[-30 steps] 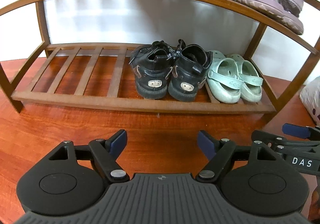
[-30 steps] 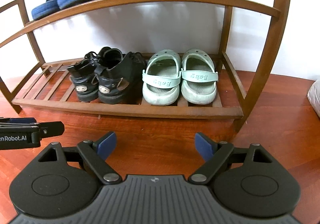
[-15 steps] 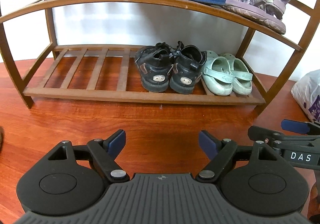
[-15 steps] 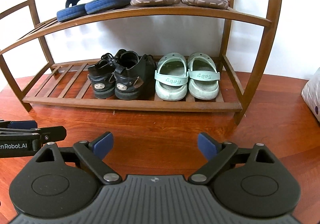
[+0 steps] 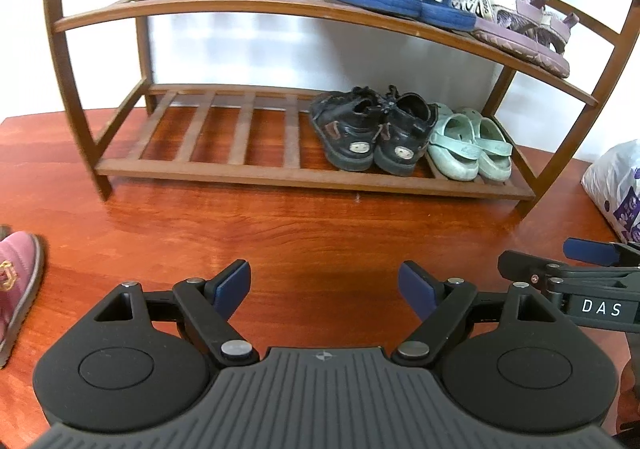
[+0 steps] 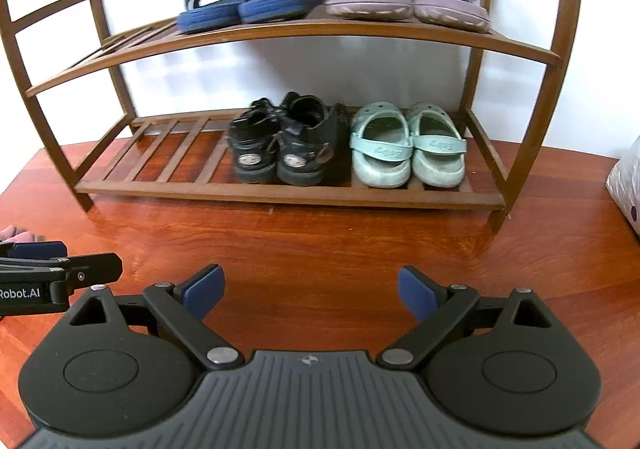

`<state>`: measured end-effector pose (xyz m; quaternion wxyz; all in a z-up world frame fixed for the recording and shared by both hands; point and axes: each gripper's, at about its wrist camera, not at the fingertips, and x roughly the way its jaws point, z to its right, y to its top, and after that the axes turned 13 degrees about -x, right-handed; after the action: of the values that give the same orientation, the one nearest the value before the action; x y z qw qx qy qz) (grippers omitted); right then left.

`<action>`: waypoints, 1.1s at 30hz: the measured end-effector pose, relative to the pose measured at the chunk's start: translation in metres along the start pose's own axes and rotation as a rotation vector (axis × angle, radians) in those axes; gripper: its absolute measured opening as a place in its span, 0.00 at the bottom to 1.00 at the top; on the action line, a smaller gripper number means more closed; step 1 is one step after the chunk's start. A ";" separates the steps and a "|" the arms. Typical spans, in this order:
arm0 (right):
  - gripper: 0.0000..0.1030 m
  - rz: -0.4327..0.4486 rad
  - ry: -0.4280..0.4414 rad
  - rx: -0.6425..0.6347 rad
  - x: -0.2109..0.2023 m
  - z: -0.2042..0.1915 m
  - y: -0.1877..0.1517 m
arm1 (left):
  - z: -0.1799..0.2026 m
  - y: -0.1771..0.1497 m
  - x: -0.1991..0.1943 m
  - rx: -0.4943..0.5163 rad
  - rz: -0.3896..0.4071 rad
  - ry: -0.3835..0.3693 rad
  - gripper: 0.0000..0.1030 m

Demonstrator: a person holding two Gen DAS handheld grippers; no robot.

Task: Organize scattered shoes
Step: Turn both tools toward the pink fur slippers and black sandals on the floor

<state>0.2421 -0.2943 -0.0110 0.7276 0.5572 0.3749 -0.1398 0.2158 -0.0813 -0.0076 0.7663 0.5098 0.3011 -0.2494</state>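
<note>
both grippers have pulled back from the shoe rack (image 5: 304, 177), left gripper (image 5: 324, 289) and right gripper (image 6: 310, 291) jaws apart and empty; a pink shoe (image 5: 16, 281) now shows, likely next.

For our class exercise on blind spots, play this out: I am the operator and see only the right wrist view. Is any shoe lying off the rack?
Observer: Yes. The left wrist view shows a pink shoe on the floor, left of the rack.
Operator: Any detail on it?
Observer: A gold buckle sits on its upper.
Operator: Is the left gripper free to take it?
Observer: Yes. The left gripper is open, with only bare floor between its fingers.
</note>
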 end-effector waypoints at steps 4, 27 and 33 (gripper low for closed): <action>0.94 -0.007 0.020 -0.019 -0.008 -0.020 -0.002 | -0.016 -0.004 -0.016 -0.017 0.002 0.010 0.82; 0.94 -0.021 0.164 -0.136 -0.029 -0.151 0.000 | -0.151 -0.022 -0.095 -0.113 0.047 0.165 0.85; 0.94 -0.026 0.186 -0.158 -0.025 -0.184 0.006 | -0.184 -0.028 -0.109 -0.125 0.049 0.197 0.85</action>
<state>0.1569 -0.1290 -0.0071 0.7295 0.5038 0.4578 -0.0669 0.0827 0.0883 -0.0026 0.7690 0.4904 0.3774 -0.1601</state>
